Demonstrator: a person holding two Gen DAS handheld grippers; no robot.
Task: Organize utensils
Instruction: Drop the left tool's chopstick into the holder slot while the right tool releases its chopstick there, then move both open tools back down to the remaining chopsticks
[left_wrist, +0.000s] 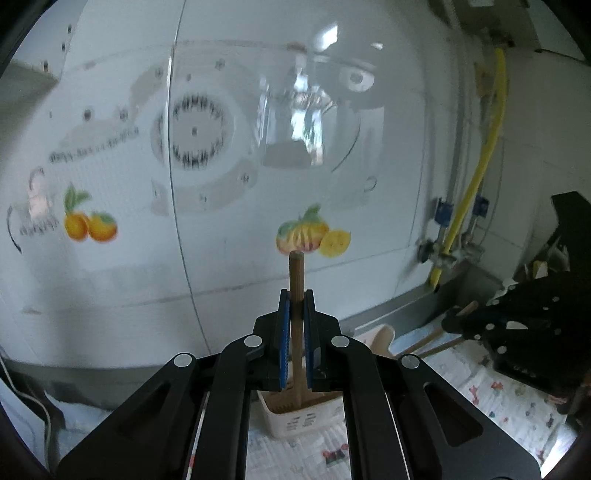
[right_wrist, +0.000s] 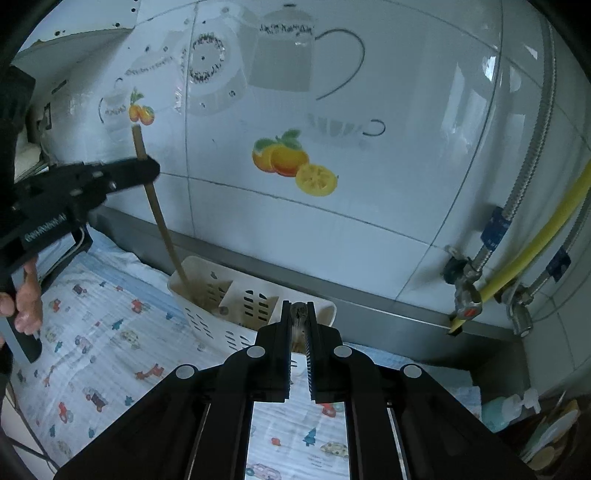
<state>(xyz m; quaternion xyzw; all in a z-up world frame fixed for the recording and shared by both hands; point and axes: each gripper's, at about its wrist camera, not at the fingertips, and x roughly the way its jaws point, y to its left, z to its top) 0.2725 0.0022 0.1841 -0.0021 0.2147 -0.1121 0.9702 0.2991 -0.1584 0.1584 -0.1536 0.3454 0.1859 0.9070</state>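
My left gripper (left_wrist: 296, 295) is shut on a long wooden utensil (left_wrist: 296, 280) and holds it upright, its lower end inside the white slotted utensil holder (left_wrist: 295, 421). In the right wrist view the same gripper (right_wrist: 142, 162) grips that wooden handle (right_wrist: 159, 218), which leans into the left compartment of the holder (right_wrist: 221, 302). My right gripper (right_wrist: 298, 308) is shut on a slim metal utensil handle (right_wrist: 299, 314), just in front of the holder's right end. What the metal utensil is stays hidden.
Wooden utensils (left_wrist: 439, 336) lie on the patterned cloth (right_wrist: 92, 350) by my right gripper (left_wrist: 517, 321). A tiled wall with fruit decals (right_wrist: 291, 158) stands close behind the holder. Gas pipes and a yellow hose (right_wrist: 535, 243) are at the right. A hand (right_wrist: 26, 299) holds the left gripper.
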